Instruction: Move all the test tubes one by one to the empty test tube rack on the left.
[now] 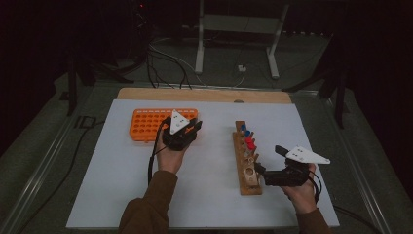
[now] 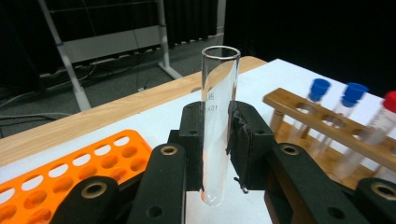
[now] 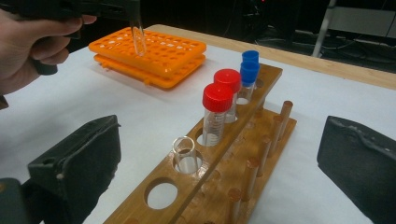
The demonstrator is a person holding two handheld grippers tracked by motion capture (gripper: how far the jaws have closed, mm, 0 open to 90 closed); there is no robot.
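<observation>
L tool (image 2: 217, 154) clenched on upright glass tube (image 2: 218, 116) nr orange rack (image 2: 70, 172); R tool (image 3: 219, 163) released by wooden rack (image 3: 261, 126).

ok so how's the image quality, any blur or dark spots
High view: room behind the table is nearly black. Left gripper view: the held glass tube is sharp with a glare streak, while the wooden rack and its capped tubes smear. Right gripper view: rack sharp, near jaws soft.

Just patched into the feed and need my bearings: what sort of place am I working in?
Probably a lab-style test bench in a dim workroom: a wooden rack of capped tubes, an orange tube tray, and a bare glass tube clamped in the left gripper, all on a white table.
</observation>
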